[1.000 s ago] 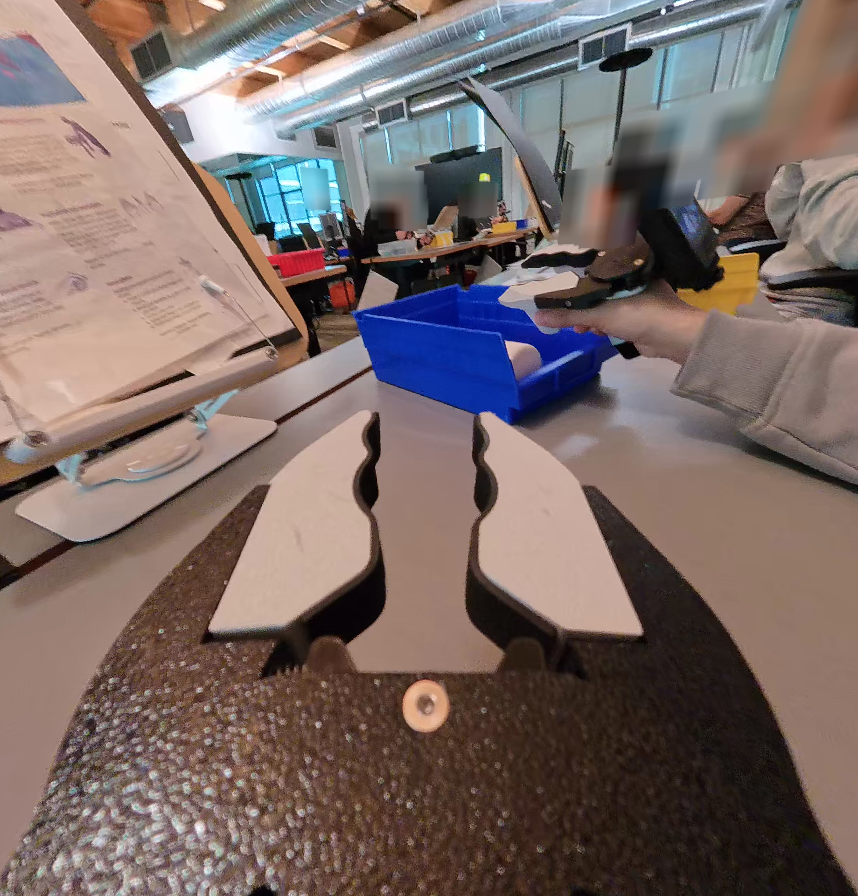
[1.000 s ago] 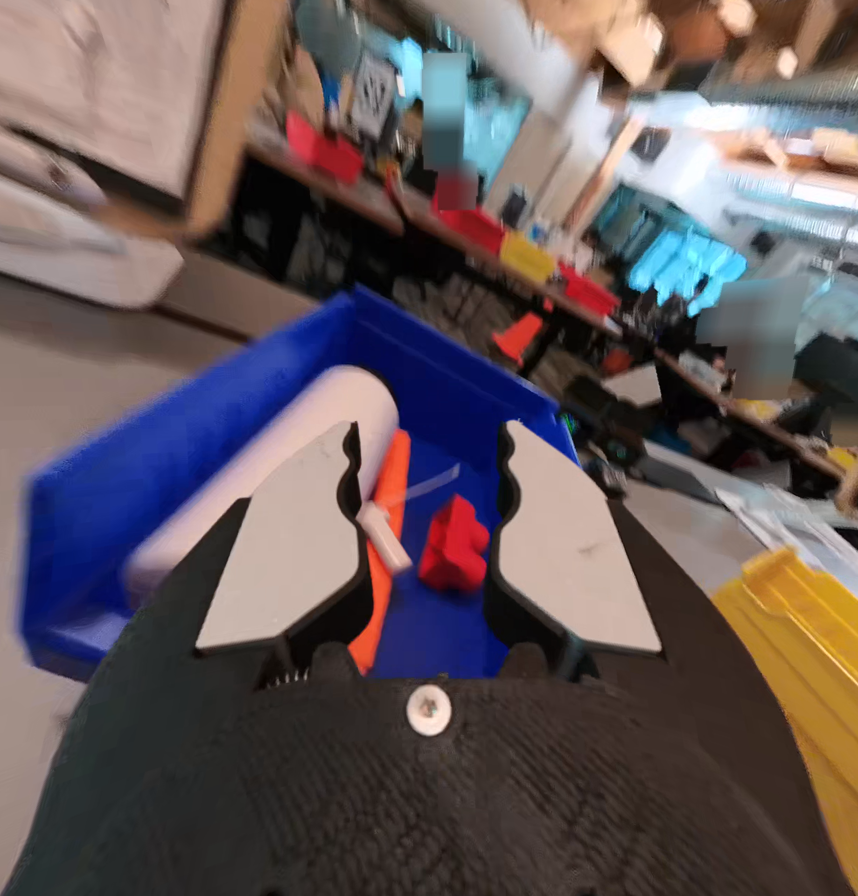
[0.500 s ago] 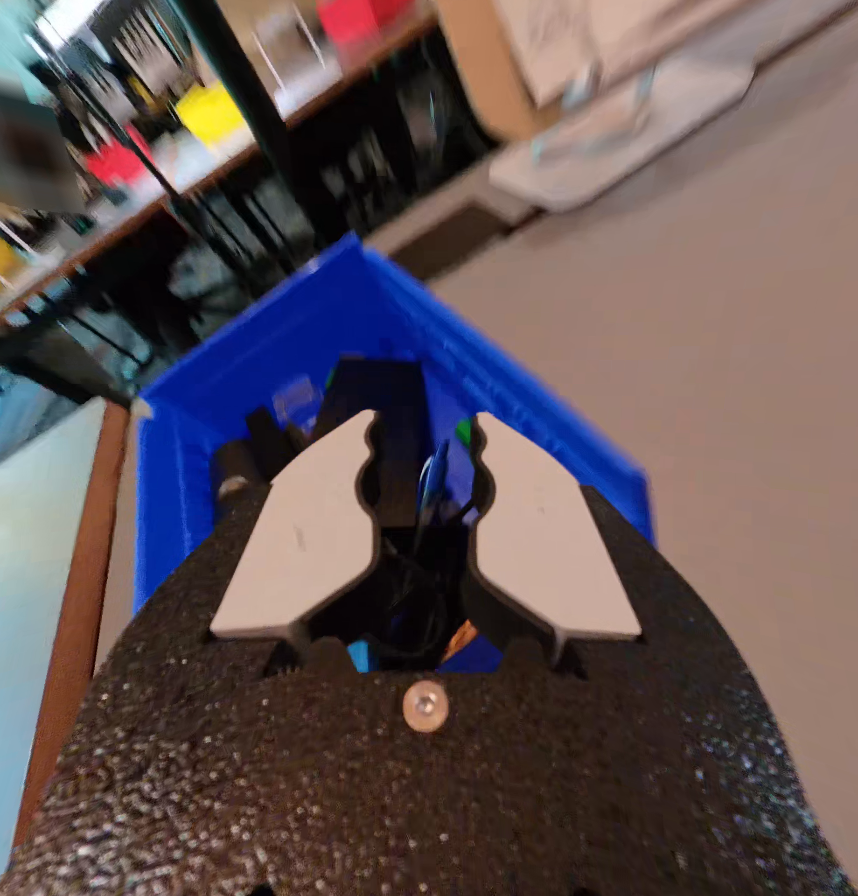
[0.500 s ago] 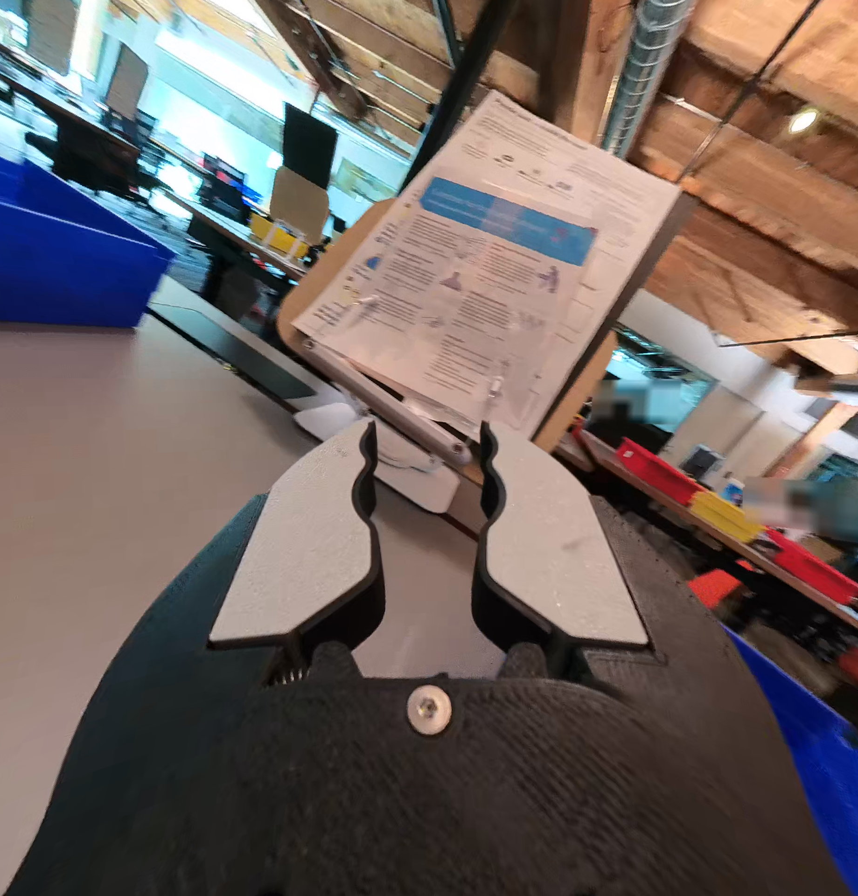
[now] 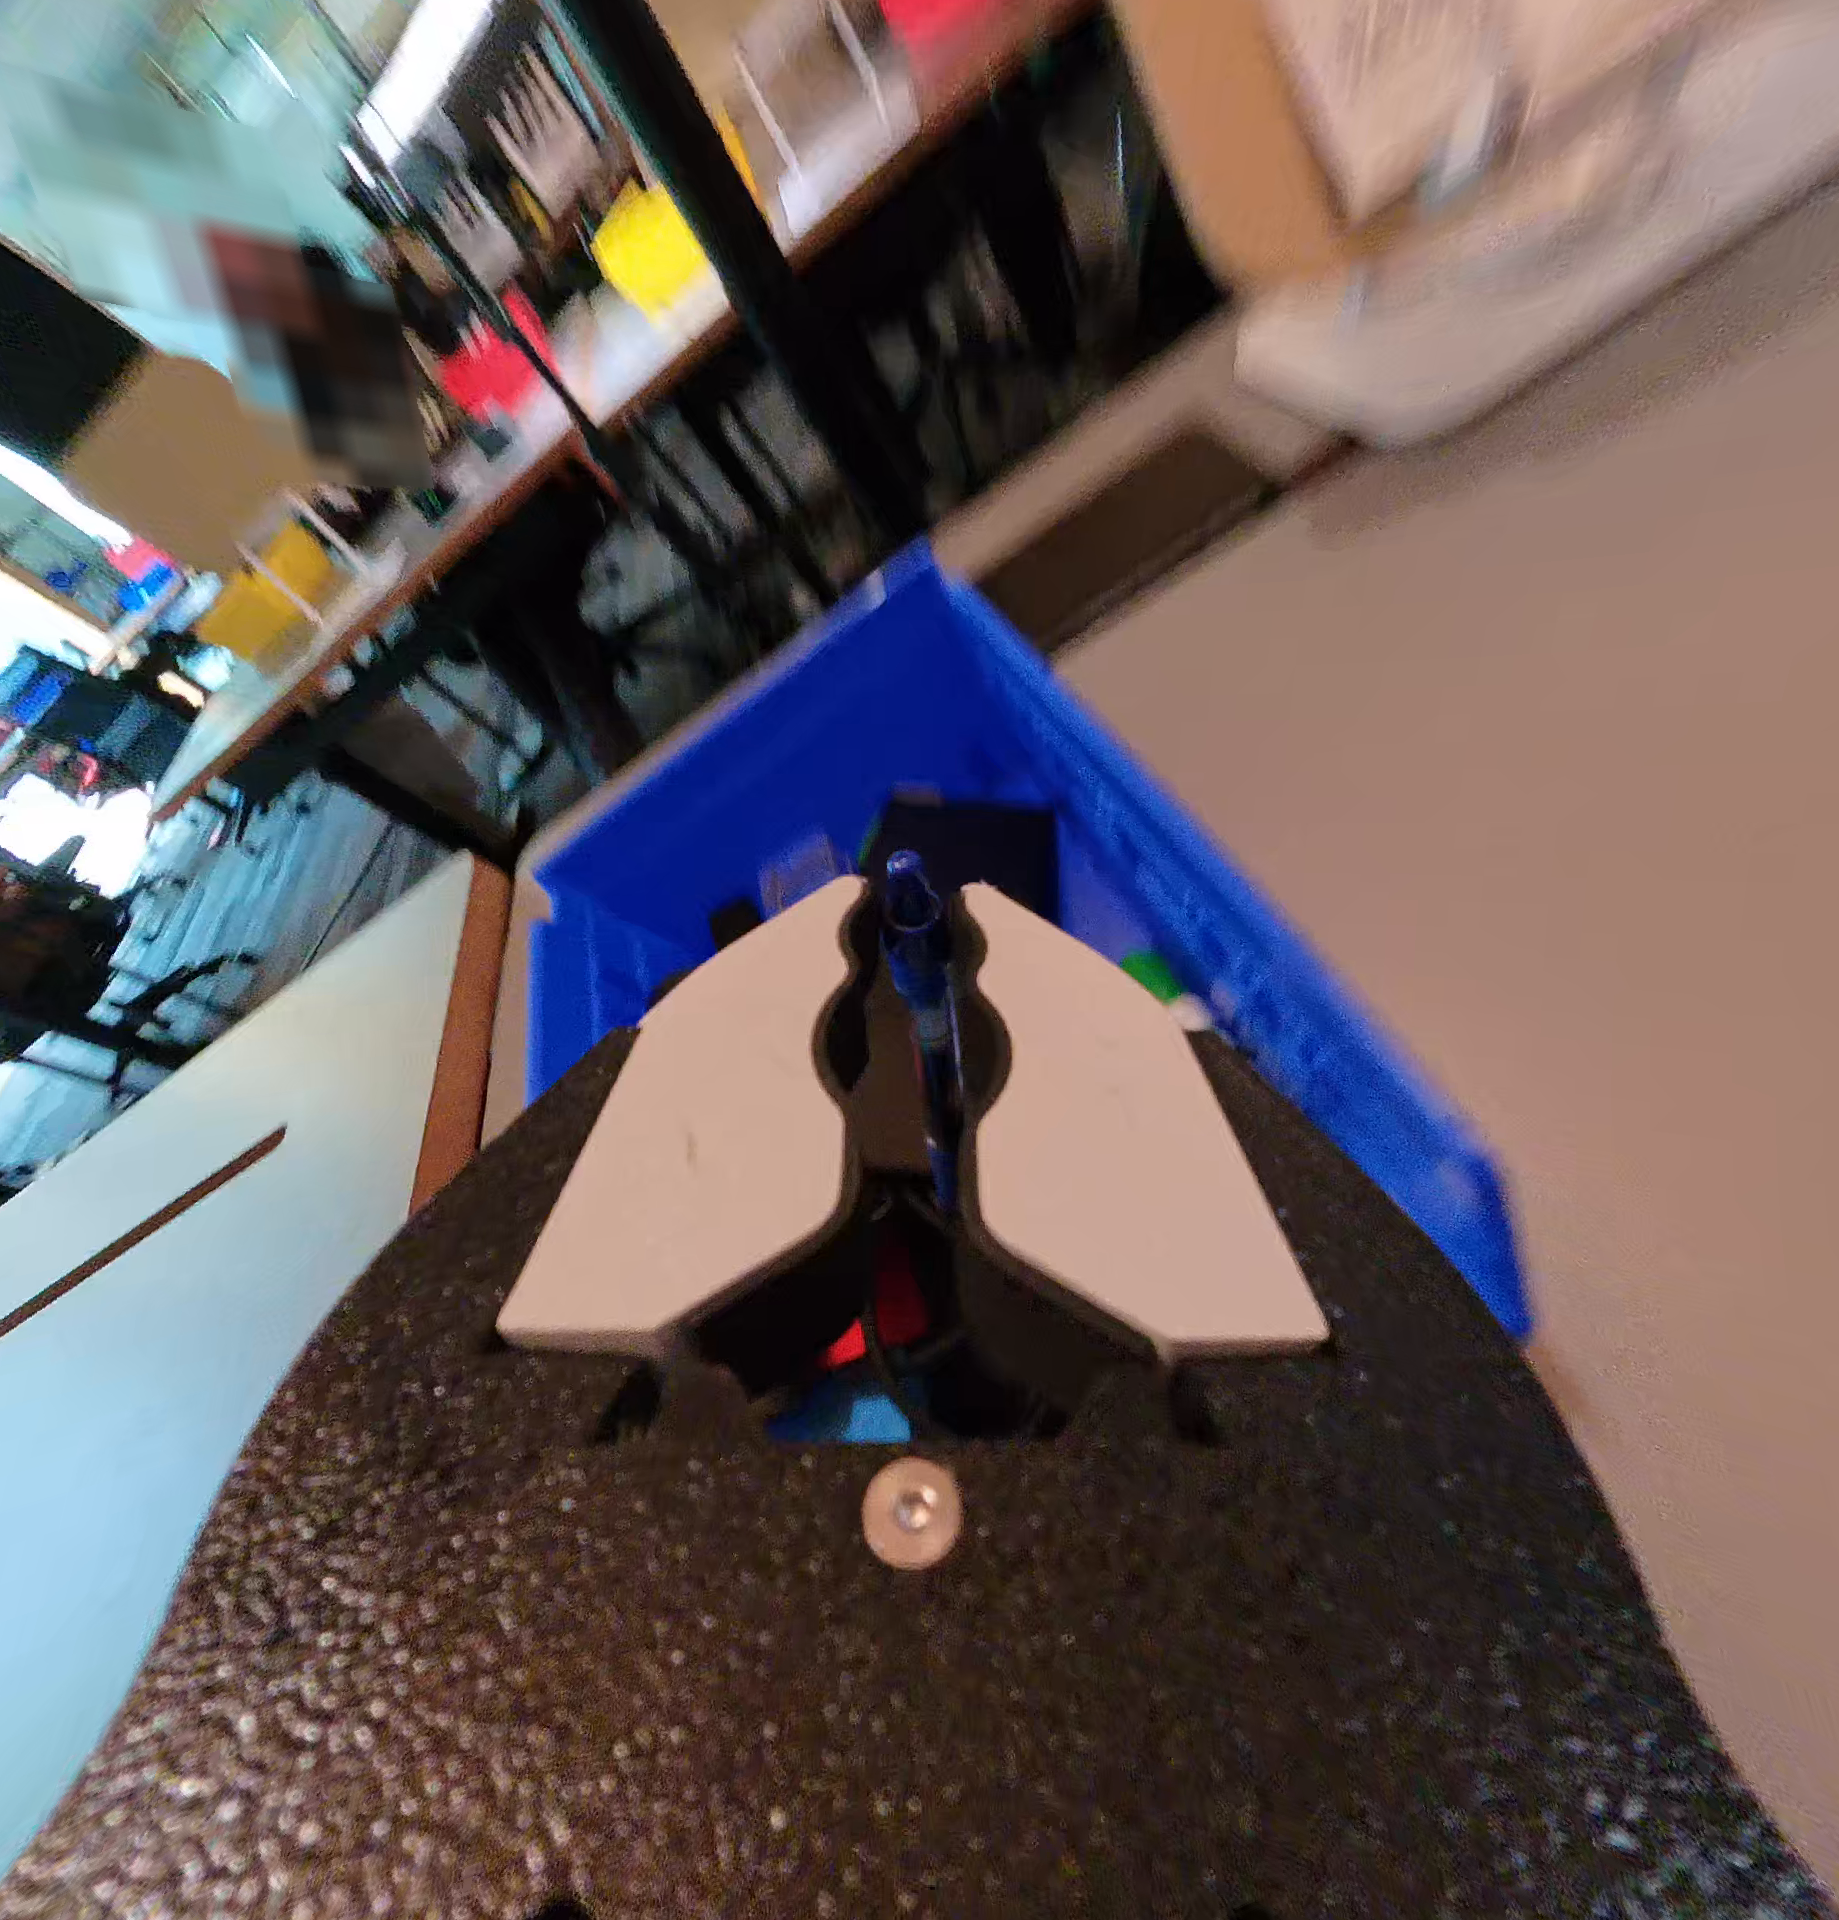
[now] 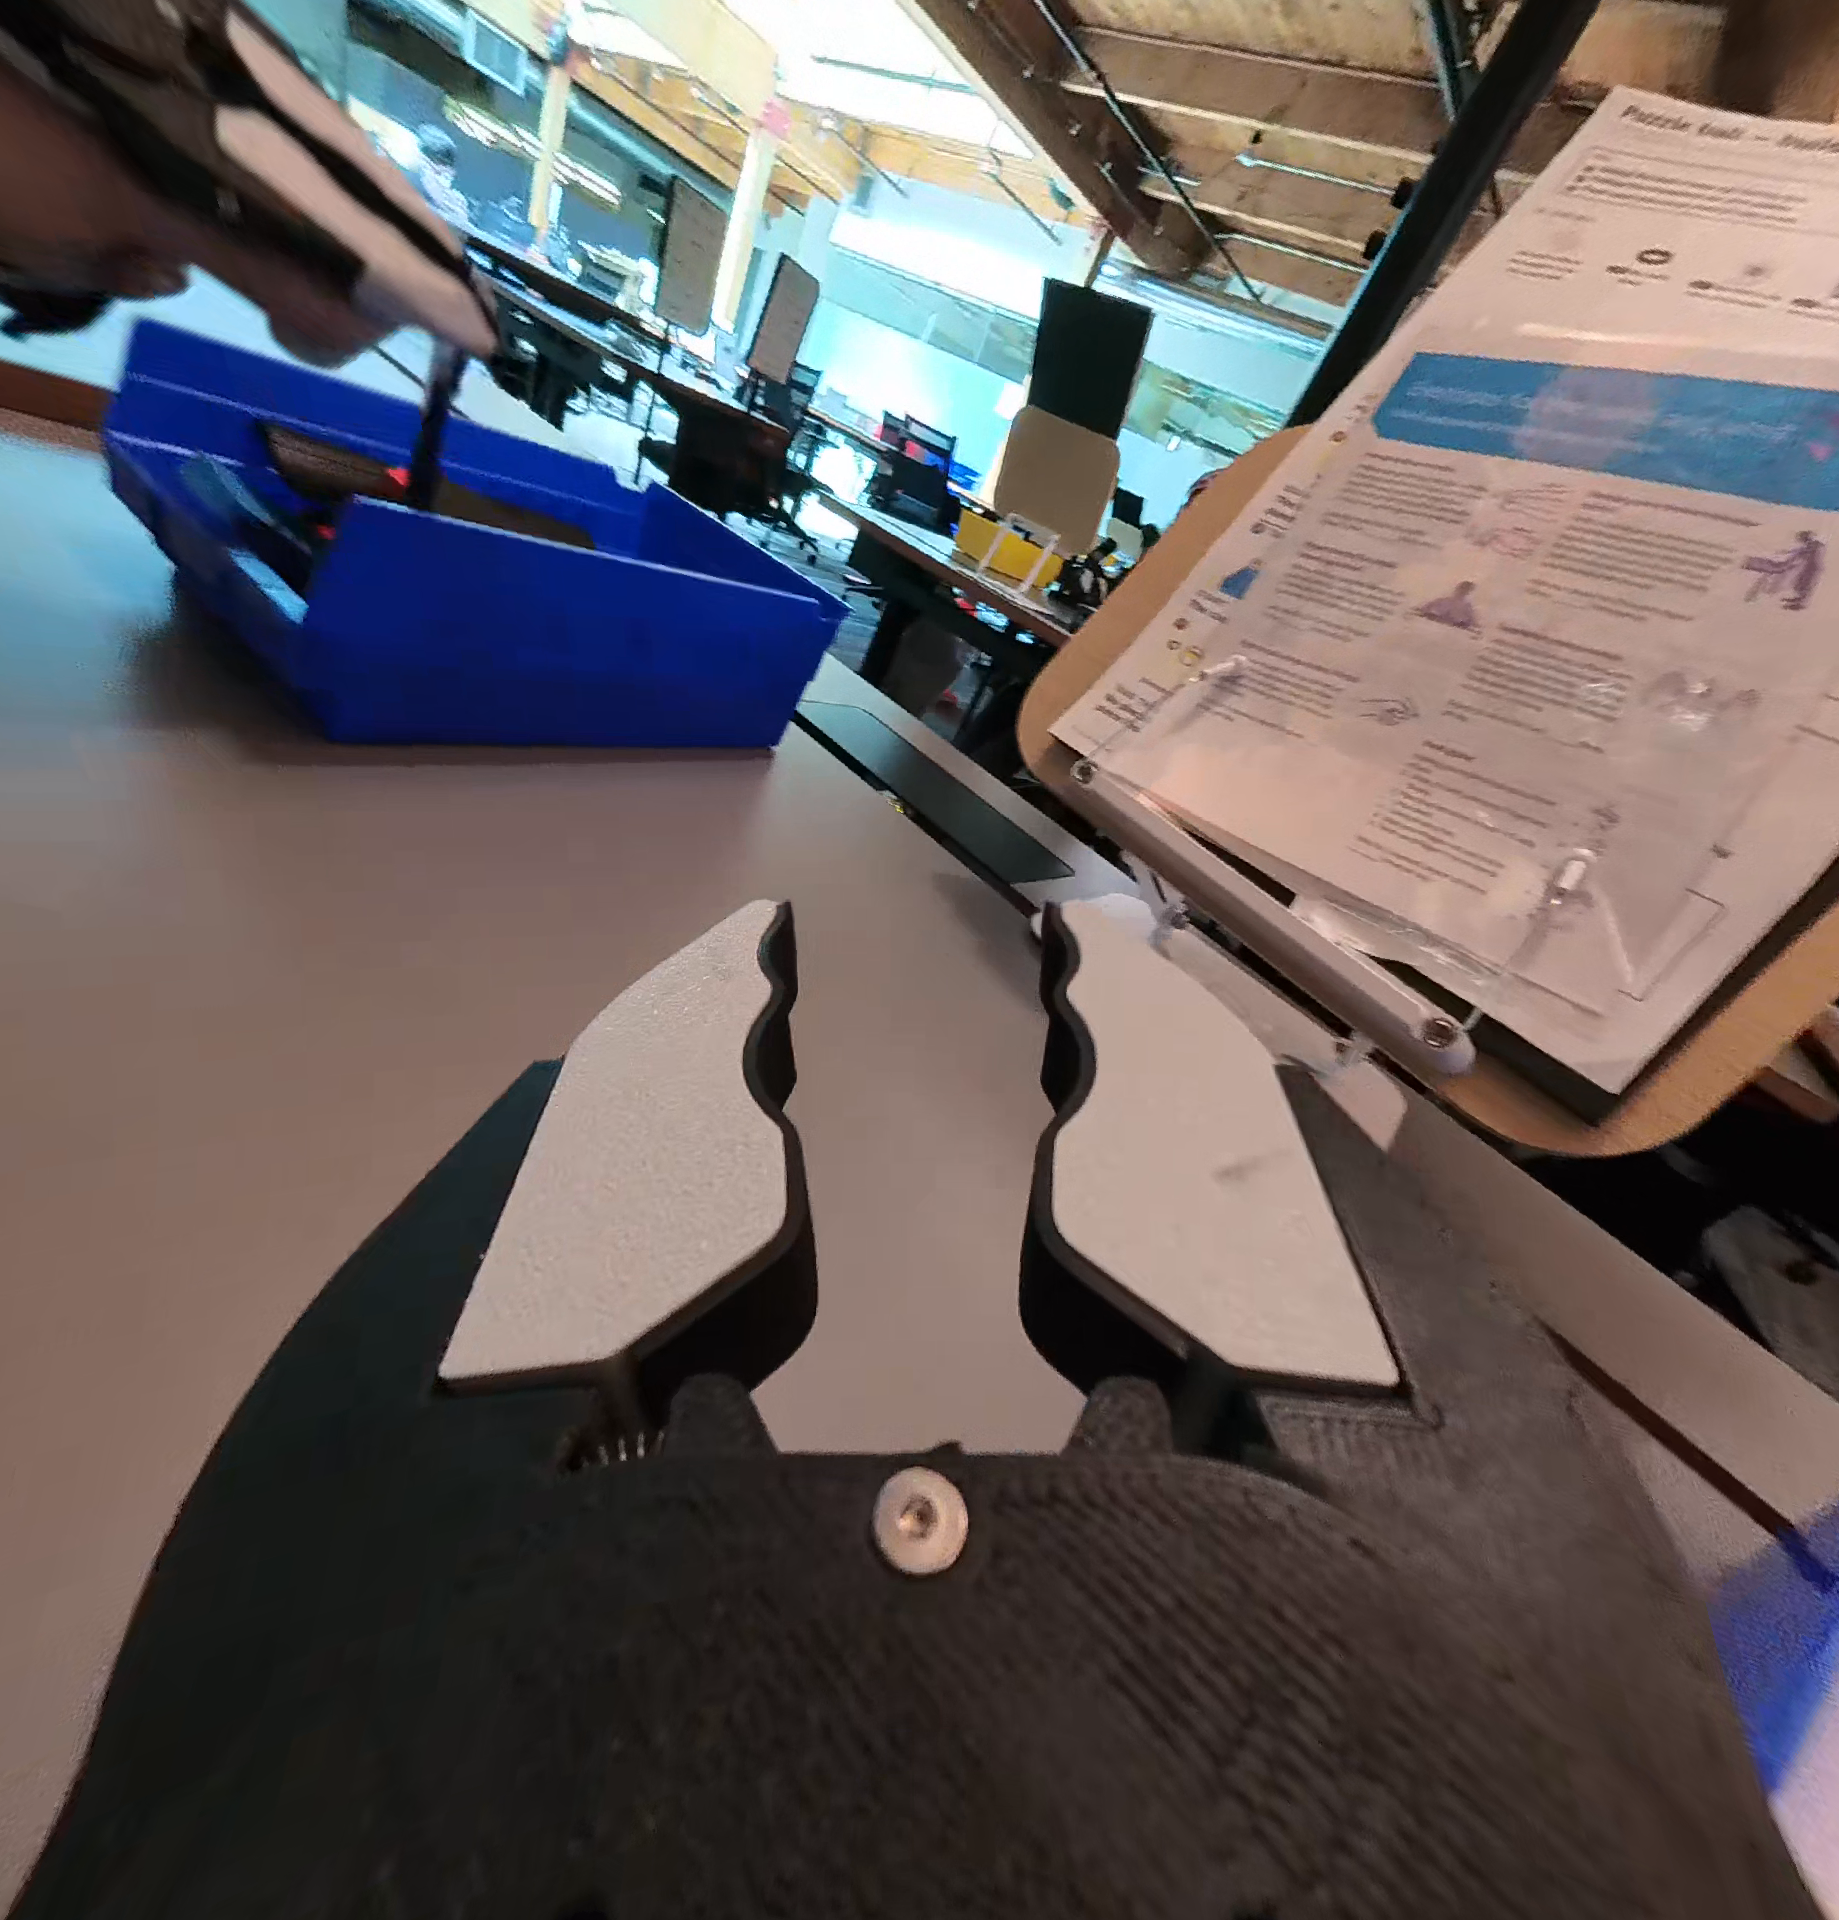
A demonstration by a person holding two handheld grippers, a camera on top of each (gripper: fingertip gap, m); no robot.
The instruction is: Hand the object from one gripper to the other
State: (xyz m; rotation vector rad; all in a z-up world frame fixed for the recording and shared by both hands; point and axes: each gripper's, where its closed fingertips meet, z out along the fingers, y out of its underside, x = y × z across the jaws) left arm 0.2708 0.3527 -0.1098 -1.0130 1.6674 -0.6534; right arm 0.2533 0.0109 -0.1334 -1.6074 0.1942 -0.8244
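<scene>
My left gripper [image 5: 910, 904] is shut on a blue pen [image 5: 917, 966] and holds it over the blue bin [image 5: 1258, 935]. The pen runs along the gap between the fingers and its end sticks out past the tips. In the right wrist view the left gripper [image 6: 354, 229] shows at the top left, with the pen [image 6: 432, 426] hanging from its tips as a thin dark stick into the blue bin [image 6: 541, 634]. My right gripper [image 6: 915, 935] is open and empty, low over the grey table, well to the right of that bin.
The bin holds a black item [image 5: 982, 842], a green piece [image 5: 1149, 971] and other small things. A document stand with a printed sheet [image 6: 1517, 623] rises just right of my right gripper. A blue edge [image 6: 1808, 1621] shows at the lower right. Grey table [image 6: 271, 935] lies between.
My left gripper has closed on the blue pen over the bin. My right gripper stays open and has turned so the bin and the left gripper come into its view.
</scene>
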